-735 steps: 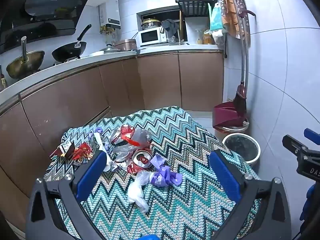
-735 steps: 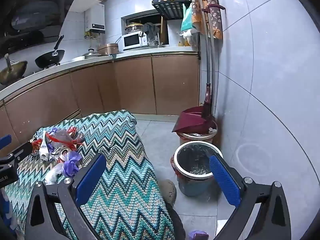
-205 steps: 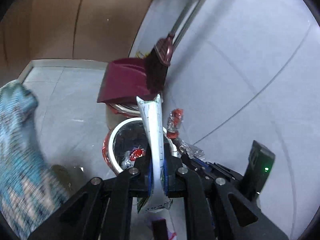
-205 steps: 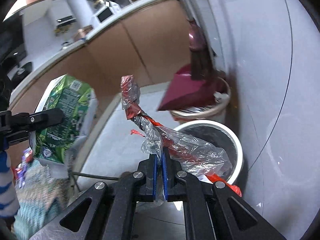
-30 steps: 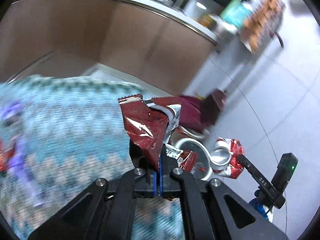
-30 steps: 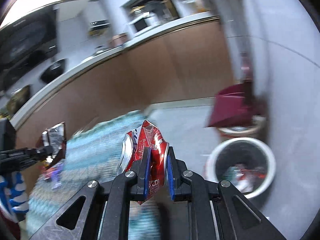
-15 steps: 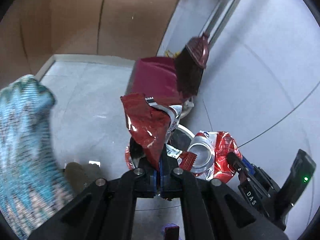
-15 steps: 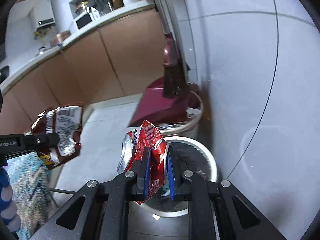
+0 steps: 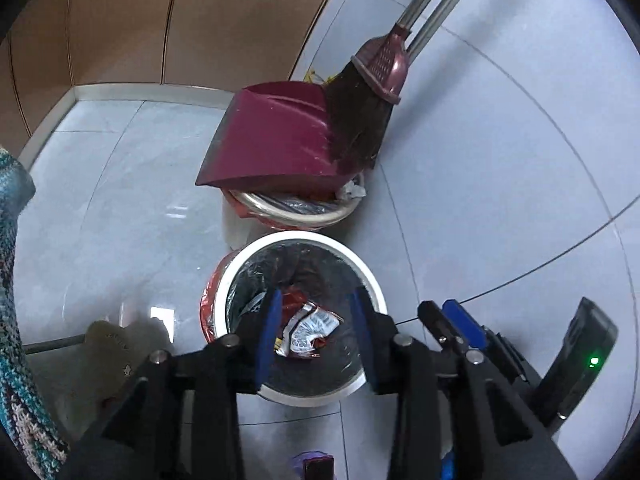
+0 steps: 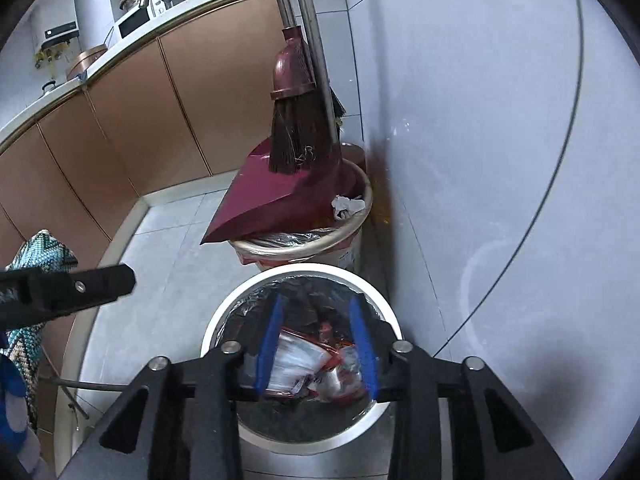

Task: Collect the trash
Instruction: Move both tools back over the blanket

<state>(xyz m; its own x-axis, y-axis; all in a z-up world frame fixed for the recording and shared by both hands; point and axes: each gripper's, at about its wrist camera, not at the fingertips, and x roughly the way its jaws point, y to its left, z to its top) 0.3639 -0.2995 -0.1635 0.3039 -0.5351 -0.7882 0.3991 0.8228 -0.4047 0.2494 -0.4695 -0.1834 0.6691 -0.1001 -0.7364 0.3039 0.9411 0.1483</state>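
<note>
Left wrist view: tiled floor (image 9: 120, 200) | white-rimmed bin (image 9: 304, 240) straight below both my claws | my left claw (image 9: 314, 332) and right claw (image 10: 316, 344) parted, empty | snack wrapper (image 9: 308, 328) lies in the bin, crushed can hidden; half a second ago I gripped both | remaining trash lies behind me, left claw nearer.

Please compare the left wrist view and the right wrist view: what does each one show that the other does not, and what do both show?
Only the left wrist view shows the right gripper's body with a green light. Only the right wrist view shows the countertop with a microwave. Both show the white-rimmed trash bin holding wrappers, the maroon dustpan resting on a second bin, the broom, and each view's own gripper, left gripper and right gripper, open above the bin.
</note>
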